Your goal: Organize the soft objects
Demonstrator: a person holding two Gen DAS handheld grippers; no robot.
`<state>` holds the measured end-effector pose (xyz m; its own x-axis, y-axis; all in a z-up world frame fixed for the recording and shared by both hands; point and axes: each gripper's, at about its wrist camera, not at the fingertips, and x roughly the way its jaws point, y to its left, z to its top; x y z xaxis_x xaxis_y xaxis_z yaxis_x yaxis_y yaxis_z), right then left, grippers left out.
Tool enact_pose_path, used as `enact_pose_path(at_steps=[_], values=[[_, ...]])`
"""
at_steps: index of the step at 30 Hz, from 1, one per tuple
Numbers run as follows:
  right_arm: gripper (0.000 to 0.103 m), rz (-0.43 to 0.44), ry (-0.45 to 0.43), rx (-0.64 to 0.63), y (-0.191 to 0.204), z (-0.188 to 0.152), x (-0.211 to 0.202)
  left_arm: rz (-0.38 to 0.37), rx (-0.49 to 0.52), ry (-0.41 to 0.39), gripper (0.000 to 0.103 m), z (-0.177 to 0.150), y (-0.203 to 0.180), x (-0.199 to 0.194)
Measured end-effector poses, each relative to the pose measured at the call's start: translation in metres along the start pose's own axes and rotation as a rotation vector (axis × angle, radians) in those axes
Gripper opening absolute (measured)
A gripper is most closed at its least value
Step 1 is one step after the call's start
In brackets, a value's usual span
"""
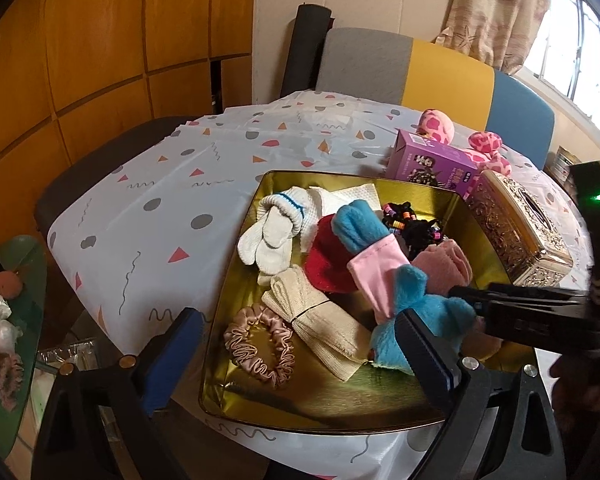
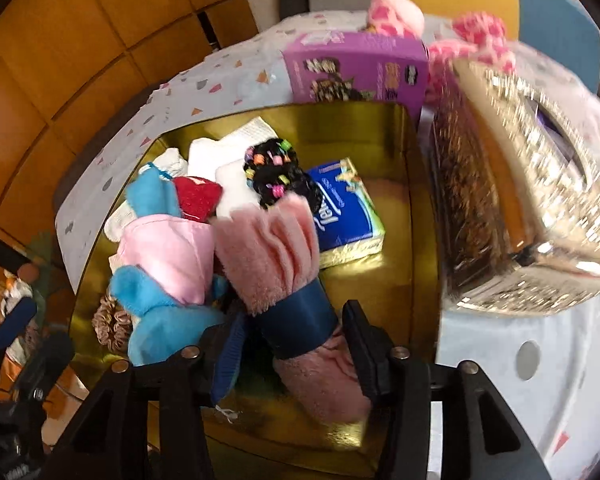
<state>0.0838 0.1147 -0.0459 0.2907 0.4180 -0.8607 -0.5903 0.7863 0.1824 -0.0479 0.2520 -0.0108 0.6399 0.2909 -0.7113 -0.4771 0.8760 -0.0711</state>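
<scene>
A gold tray (image 1: 476,216) (image 2: 380,284) on the table holds soft items: a white glove (image 1: 270,232), a red cloth (image 1: 328,268), a blue plush in a pink garment (image 1: 380,276) (image 2: 164,264), a beige folded cloth (image 1: 320,320), a pink scrunchie (image 1: 260,344), a black beaded band (image 1: 410,220) (image 2: 280,176) and a tissue pack (image 2: 344,208). My left gripper (image 1: 300,360) is open and empty over the tray's near edge. My right gripper (image 2: 292,340) has its jaws around a fuzzy pink roll with a blue band (image 2: 276,256), low in the tray; it shows at the right of the left wrist view (image 1: 540,312).
An ornate gold tissue box (image 1: 520,228) (image 2: 532,200) stands right of the tray. A purple carton (image 1: 432,162) (image 2: 360,64) and pink spotted plush toys (image 1: 488,152) (image 2: 396,12) lie behind it. A chair (image 1: 420,68) stands past the table. A green side table (image 1: 16,320) with clutter is at the left.
</scene>
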Motion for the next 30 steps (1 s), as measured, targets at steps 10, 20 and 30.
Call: enact_pose_path(at_steps=[10,20,30], values=[[0.065,-0.026,-0.156,-0.139,0.022,-0.009,-0.038,0.018,-0.022,-0.016,0.097,0.003,0.006,-0.003],[0.033,-0.123,-0.077,-0.175,0.019,-0.011,0.008,0.042,-0.014,-0.059,0.100,0.006,0.007,-0.016],[0.042,-0.093,-0.172,-0.092,0.011,-0.029,-0.031,0.030,0.005,-0.089,0.103,0.003,-0.006,-0.029]])
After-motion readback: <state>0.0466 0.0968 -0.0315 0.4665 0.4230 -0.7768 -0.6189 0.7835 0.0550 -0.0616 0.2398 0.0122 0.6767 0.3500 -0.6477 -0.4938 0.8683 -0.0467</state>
